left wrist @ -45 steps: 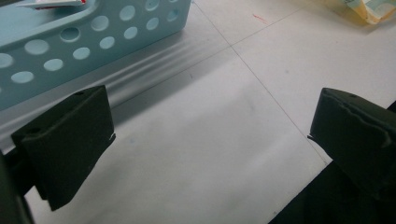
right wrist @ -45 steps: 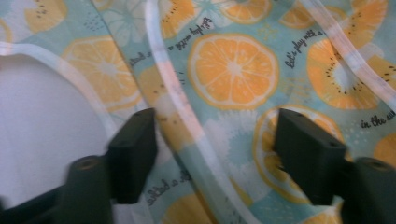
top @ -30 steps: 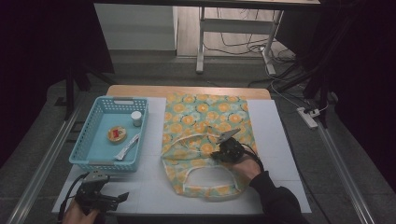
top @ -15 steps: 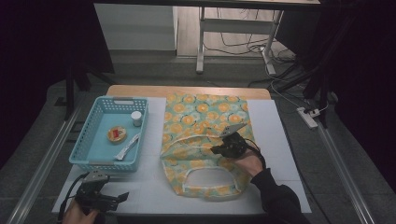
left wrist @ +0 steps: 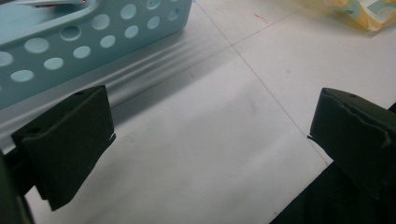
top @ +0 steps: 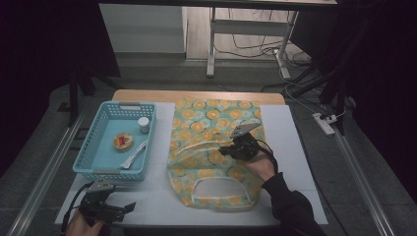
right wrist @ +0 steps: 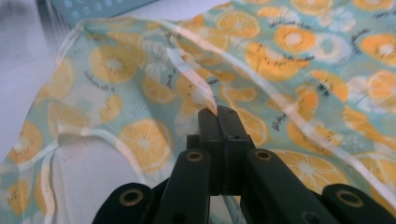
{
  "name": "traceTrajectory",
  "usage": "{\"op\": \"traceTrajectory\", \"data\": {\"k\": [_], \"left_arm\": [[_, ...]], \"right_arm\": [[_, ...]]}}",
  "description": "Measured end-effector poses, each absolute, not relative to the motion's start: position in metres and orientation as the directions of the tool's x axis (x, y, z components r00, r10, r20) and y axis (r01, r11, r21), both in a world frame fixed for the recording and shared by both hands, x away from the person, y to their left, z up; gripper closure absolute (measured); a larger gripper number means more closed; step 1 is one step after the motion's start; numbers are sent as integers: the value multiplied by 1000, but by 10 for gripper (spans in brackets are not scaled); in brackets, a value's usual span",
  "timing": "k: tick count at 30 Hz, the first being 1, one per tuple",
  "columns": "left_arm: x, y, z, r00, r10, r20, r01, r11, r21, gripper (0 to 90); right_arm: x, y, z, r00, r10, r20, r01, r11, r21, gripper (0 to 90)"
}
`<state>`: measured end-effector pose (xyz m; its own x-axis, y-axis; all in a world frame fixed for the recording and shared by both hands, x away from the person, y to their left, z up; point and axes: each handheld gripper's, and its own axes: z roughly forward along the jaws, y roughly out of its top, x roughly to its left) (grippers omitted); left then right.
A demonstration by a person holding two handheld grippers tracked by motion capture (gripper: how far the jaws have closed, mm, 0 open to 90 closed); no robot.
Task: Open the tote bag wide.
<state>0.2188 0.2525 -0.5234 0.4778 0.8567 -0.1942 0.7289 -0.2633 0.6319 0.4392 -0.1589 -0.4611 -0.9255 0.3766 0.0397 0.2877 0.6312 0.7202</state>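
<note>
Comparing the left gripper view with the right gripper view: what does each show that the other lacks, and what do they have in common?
Left gripper view alone: the left gripper with its jaws wide apart over bare white table, nothing between them, and the perforated side wall of the blue basket.

Right gripper view alone: the right gripper shut on the pale handle strap of the bag, the strap lifted off the cloth.

Shared: the orange-print bag, a small corner of it in the left gripper view, and the white table surface.
</note>
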Motion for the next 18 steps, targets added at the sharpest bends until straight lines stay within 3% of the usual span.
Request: {"op": "traceTrajectory", "data": {"k": [18], "left_arm": [[219,253,-524,475,857,-199,732,-259,631,0]], "right_arm": [[455,-144,-421,-922,384,58,280,555,783,900]]}}
